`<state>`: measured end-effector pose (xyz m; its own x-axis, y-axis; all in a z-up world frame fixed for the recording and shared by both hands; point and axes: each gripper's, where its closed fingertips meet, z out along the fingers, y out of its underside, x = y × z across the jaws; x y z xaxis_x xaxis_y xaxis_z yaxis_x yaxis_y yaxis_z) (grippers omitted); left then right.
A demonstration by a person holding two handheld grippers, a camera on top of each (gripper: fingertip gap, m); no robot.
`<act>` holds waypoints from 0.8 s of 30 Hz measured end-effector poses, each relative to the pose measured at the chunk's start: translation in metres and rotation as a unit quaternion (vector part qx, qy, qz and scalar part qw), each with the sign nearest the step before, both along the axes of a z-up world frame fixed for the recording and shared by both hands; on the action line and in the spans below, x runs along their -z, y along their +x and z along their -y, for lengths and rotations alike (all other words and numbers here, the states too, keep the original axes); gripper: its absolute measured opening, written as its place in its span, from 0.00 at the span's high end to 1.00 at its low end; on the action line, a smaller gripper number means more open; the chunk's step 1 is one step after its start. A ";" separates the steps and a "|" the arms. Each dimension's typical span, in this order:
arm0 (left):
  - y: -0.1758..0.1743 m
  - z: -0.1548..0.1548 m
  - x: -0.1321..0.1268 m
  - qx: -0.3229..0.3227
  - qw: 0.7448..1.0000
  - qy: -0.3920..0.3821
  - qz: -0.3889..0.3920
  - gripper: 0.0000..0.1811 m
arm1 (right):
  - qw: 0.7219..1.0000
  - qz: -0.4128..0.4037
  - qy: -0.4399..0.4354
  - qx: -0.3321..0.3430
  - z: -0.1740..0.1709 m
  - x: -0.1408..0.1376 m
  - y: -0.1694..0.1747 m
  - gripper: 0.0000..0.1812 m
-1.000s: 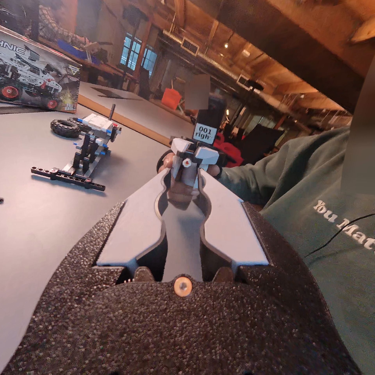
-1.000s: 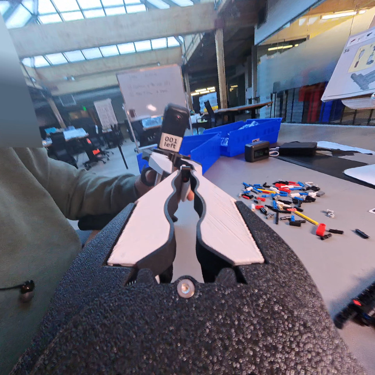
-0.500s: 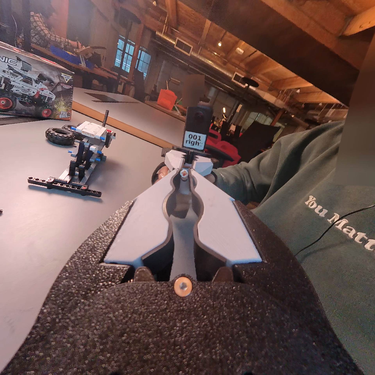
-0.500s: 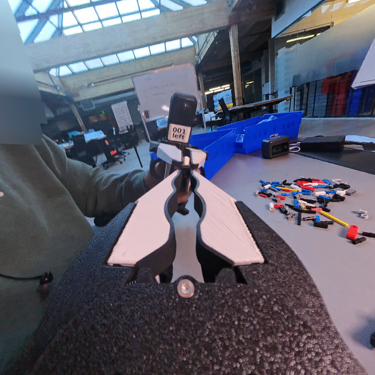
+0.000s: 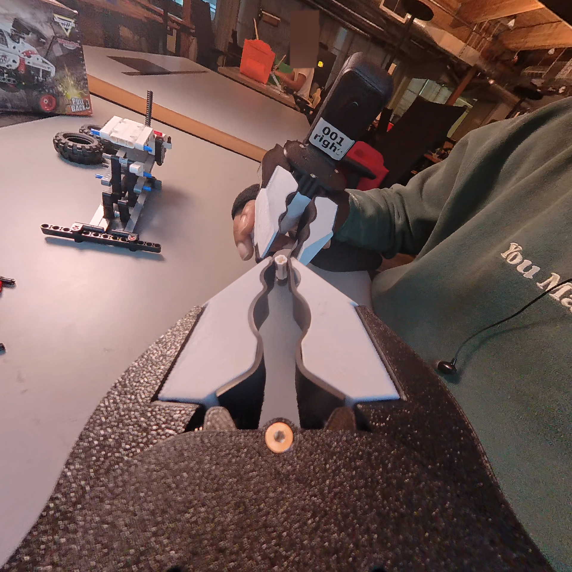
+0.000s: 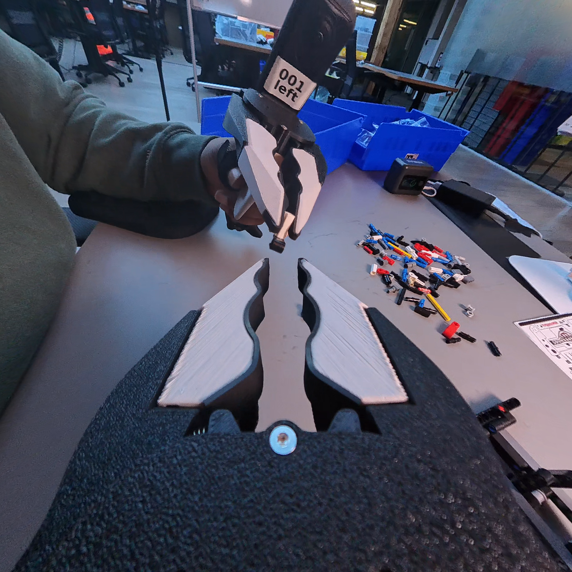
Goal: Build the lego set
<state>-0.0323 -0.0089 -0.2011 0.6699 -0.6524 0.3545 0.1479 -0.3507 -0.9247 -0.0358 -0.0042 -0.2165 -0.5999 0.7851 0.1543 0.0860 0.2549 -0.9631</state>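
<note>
My left gripper (image 5: 280,262) is shut on a small light-grey peg with a black end (image 5: 280,265), held just above the grey table. In the right wrist view the left gripper (image 6: 283,229) points down at me with that peg (image 6: 280,239) sticking out of its tips. My right gripper (image 6: 283,263) is open and empty, its tips just below the peg. In the left wrist view the right gripper (image 5: 282,252) hangs tip to tip over the peg. The partly built white, grey and black chassis (image 5: 125,173) stands at the far left.
Two black tyres (image 5: 75,147) and the set's box (image 5: 37,62) lie behind the chassis. A pile of loose small pieces (image 6: 418,266), an instruction sheet (image 6: 551,340), blue bins (image 6: 402,139) and a small black device (image 6: 408,179) lie to the right. A person's green sleeve (image 6: 108,145) rests on the table's edge. Less than 4 cm separates the two grippers' tips.
My right gripper has opened and let go of the peg. Both grippers have come down from mid-air toward the table. The left gripper still holds the peg.
</note>
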 end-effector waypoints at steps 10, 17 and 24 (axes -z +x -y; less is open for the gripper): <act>0.002 0.000 0.006 0.008 1.000 -0.021 0.005 0.96 | 1.000 0.014 -0.019 -0.011 0.007 0.003 0.001 0.91; 0.004 -0.003 0.007 0.001 1.000 -0.023 0.007 0.96 | 0.996 0.046 -0.079 -0.008 0.012 0.003 -0.004 0.95; 0.002 -0.003 0.001 -0.008 1.000 -0.007 0.010 0.93 | 0.984 0.049 -0.165 -0.035 0.007 -0.009 -0.001 0.95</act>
